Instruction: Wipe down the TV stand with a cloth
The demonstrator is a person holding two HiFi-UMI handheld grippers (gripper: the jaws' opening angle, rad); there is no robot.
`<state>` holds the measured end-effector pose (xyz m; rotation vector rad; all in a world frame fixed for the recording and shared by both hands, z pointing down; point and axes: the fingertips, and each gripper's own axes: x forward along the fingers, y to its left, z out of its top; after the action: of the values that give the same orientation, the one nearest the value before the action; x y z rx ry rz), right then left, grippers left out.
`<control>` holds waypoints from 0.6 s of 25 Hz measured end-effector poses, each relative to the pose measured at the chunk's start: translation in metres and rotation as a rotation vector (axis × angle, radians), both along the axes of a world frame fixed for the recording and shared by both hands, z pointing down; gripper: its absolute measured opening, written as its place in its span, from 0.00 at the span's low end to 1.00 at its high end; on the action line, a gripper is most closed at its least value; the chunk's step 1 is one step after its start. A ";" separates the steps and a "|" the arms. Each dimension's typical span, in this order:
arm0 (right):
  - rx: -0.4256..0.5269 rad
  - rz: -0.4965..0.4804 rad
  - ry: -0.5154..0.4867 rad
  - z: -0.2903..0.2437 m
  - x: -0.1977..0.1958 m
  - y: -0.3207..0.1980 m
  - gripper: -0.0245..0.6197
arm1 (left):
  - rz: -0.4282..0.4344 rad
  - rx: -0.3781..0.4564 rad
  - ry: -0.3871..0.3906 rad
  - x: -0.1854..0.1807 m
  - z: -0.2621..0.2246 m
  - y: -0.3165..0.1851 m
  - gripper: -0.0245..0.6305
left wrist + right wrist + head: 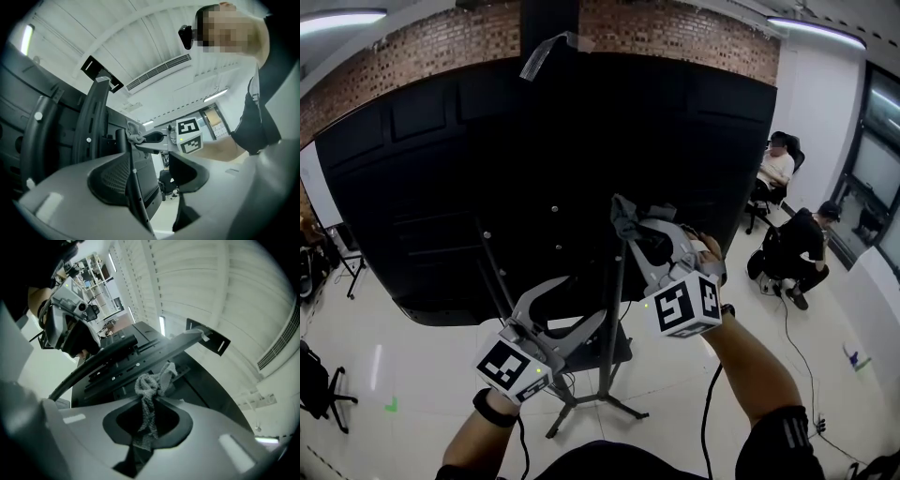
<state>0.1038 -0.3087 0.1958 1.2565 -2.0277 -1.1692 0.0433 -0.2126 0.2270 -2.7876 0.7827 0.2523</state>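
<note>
Two grippers were held at the back of a black screen (534,169), whose lower edge hung above the TV stand (612,323) — thin upright poles on splayed feet. Pale floor (394,347) lay open on both sides of the feet, and seated people (802,248) were well apart at the right. The left gripper (586,302) was seen with its jaws wide apart — one thin pole ran up between them, close to one jaw, contact not discernible. The right gripper (630,232) was clamped on a grey cloth (628,217), which was bunched above the jaws just beside a pole's upper part.
</note>
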 end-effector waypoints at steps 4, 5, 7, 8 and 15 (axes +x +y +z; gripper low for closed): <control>0.014 -0.019 -0.015 -0.003 0.007 -0.015 0.09 | -0.001 -0.010 -0.014 0.016 0.004 -0.005 0.47; 0.018 -0.020 -0.022 -0.004 0.009 -0.019 0.09 | -0.005 -0.014 -0.016 0.018 0.005 -0.006 0.47; 0.007 -0.009 -0.046 -0.004 0.018 -0.028 0.09 | -0.013 -0.024 -0.023 0.023 0.009 -0.009 0.47; -0.007 -0.002 -0.059 -0.003 0.023 -0.035 0.09 | -0.018 -0.028 -0.027 0.025 0.011 -0.010 0.47; -0.015 -0.002 -0.071 0.001 0.049 -0.057 0.09 | -0.045 -0.046 -0.043 0.037 0.018 -0.025 0.47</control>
<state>0.1526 -0.3661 0.1972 1.3059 -2.0858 -1.1230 0.0805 -0.2375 0.2452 -2.8044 0.8498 0.1684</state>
